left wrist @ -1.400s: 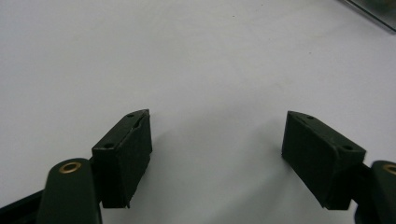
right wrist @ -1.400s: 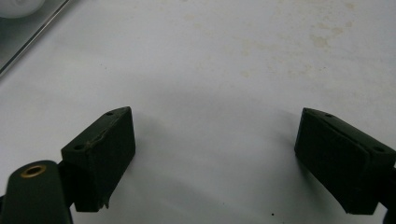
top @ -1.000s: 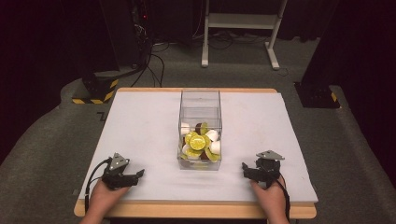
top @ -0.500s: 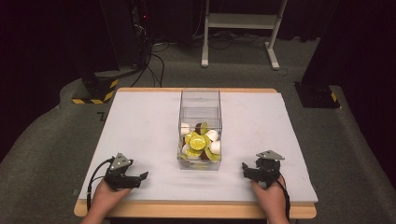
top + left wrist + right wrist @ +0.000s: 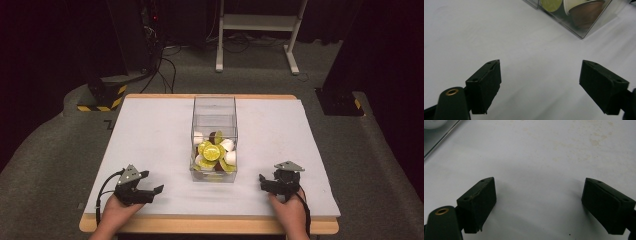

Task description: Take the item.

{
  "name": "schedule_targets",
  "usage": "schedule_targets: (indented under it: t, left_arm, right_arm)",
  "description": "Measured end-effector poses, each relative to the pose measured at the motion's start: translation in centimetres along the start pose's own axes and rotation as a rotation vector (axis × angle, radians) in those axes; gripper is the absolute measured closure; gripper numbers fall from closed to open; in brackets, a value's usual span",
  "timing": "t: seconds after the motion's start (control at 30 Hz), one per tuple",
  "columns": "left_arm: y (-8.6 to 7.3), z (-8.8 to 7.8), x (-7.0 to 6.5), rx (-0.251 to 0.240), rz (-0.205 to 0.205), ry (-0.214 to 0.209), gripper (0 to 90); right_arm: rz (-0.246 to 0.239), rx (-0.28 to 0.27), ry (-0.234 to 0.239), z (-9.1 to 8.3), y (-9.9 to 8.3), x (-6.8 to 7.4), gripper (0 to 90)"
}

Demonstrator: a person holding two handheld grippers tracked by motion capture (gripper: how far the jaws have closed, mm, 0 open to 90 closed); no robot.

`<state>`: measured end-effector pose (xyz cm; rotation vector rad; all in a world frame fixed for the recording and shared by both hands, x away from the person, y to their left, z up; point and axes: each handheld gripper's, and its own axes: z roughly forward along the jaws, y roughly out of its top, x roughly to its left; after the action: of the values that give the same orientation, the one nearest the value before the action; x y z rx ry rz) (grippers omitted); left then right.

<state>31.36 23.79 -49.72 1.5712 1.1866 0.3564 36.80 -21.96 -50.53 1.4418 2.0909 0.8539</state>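
Observation:
A clear plastic box (image 5: 214, 111) stands in the middle of the white table (image 5: 150, 130). Its near half holds several coffee capsules (image 5: 212, 151) in yellow-green, white and brown. My left gripper (image 5: 152, 181) rests near the front edge, left of the box, open and holding nothing. My right gripper (image 5: 263, 182) rests to the right of the box, also open, pointing towards it. In the left gripper view, the left gripper (image 5: 540, 75) stands wide over bare table, with the box corner (image 5: 581, 35) and a brown capsule (image 5: 584, 12) ahead. The right gripper (image 5: 539, 195) faces bare table, with the box edge (image 5: 439, 137) at upper left.
The table's wooden front edge (image 5: 210, 225) runs just under both hands. Beyond the far edge, on the dark floor, are a white stand (image 5: 260, 22), cables (image 5: 165, 65) and a yellow-black striped base (image 5: 102, 97). Faint stains (image 5: 596, 140) mark the table surface.
The left gripper has shifted slightly to the right and towards the near edge. The right gripper and the box have stayed put.

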Motion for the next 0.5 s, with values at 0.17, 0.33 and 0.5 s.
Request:
schedule_targets:
  t: [0.17, 0.33, 0.5]
  left_arm:
    - [0.16, 0.11, -0.49, -0.008, -0.025, -0.019, 18.4]
    - [0.5, 0.09, -0.67, -0.023, -0.034, -0.032, 19.0]
    - [0.68, 0.25, -0.92, -0.023, -0.022, -0.042, 19.0]
  right_arm:
    - [0.0, 0.0, 0.0, 0.0, 0.0, 0.0, 12.5]
    - [0.0, 0.0, 0.0, 0.0, 0.0, 0.0, 12.5]
    - [-0.002, -0.001, 0.0, 0.01, 0.0, -0.02, 12.5]
